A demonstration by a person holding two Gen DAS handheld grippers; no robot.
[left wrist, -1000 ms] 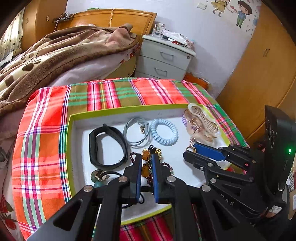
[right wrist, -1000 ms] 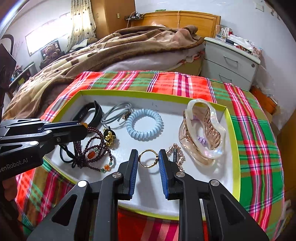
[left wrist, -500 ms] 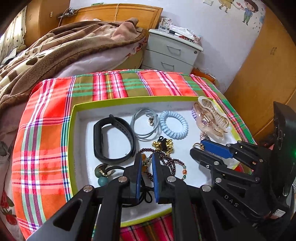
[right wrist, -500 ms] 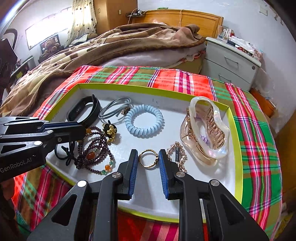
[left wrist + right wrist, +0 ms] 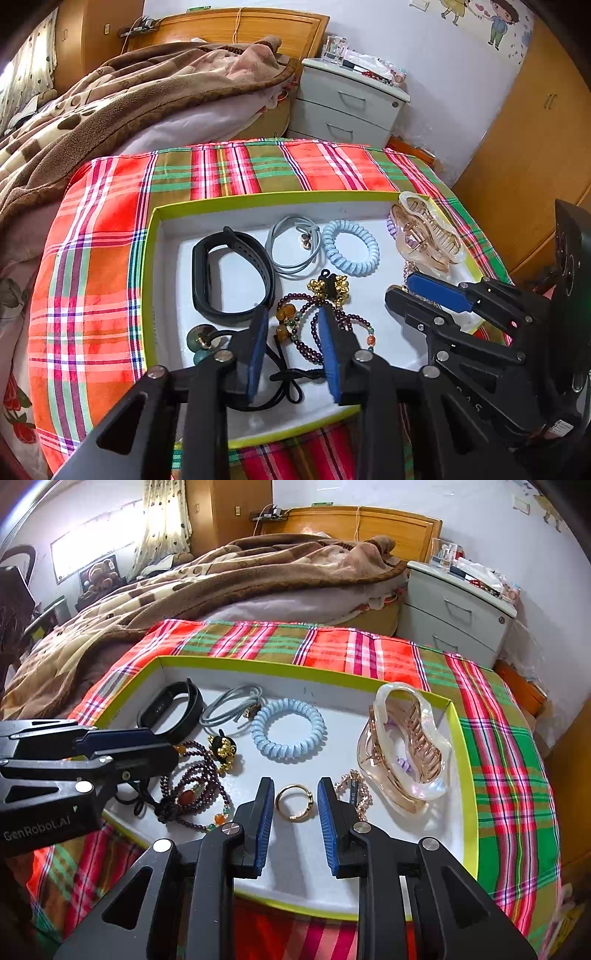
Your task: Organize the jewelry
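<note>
Tray (image 5: 456, 716) of jewelry on plaid surface, left gripper (image 5: 291, 317) fingers parted astride beaded bracelet (image 5: 314, 332), right gripper (image 5: 295, 786) fingers parted flanking gold ring (image 5: 294, 802), neither gripping.

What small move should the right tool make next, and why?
Probably lower the right tool a little and close on the ring. The ring lies flat on the tray between the open blue pads, untouched, with the chain close beside the right pad, so a straight descent seems safest.
</note>
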